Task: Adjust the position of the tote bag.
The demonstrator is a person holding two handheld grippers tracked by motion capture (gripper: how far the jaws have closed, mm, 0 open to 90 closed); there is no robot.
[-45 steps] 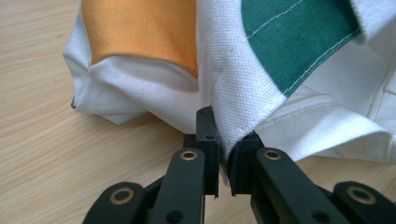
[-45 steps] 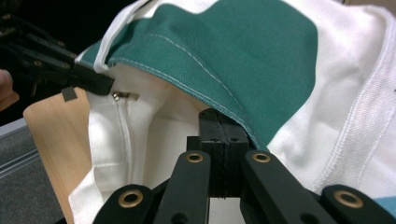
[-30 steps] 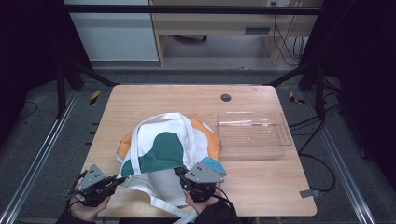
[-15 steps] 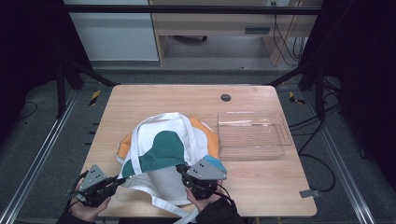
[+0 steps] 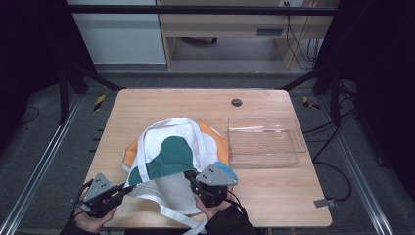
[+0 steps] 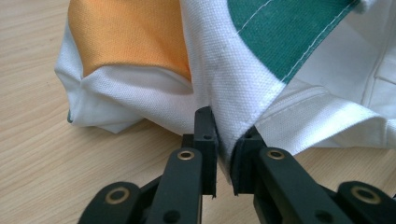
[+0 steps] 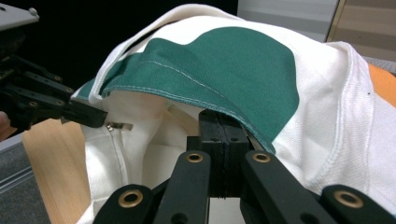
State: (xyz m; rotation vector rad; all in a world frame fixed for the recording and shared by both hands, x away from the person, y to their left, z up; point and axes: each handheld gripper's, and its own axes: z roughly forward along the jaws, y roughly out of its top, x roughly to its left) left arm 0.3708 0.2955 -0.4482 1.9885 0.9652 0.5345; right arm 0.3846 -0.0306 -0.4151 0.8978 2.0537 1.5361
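Pale wood-grain laminate covers the table (image 5: 147,105), a rounded-corner rectangle standing on grey floor with dark framing around it. At the centre of the high view lies a canvas tote bag (image 5: 171,156), a soft crumpled heap of coarse white weave with a curved green panel edged in pale stitching, a smooth orange patch showing at its left and right edges, and long white strap handles looping toward the upper middle of the frame. To its right, just beside it, sits a clear plastic tray (image 5: 293,142), rectangular, shallow and glossy. A small dark round grommet (image 5: 237,102) marks the tabletop above the tray. At the lower left of the high view the left gripper (image 6: 225,151) pinches a thick folded white seam of the bag between its black pads; its jaws have just been easing slightly apart, yet the cloth sits between them and the pads press on it. At the lower middle the right gripper (image 7: 225,135) has its ribbed black pads drawn fully together on the stitched hem of the green panel, holding that edge raised over the white lining.
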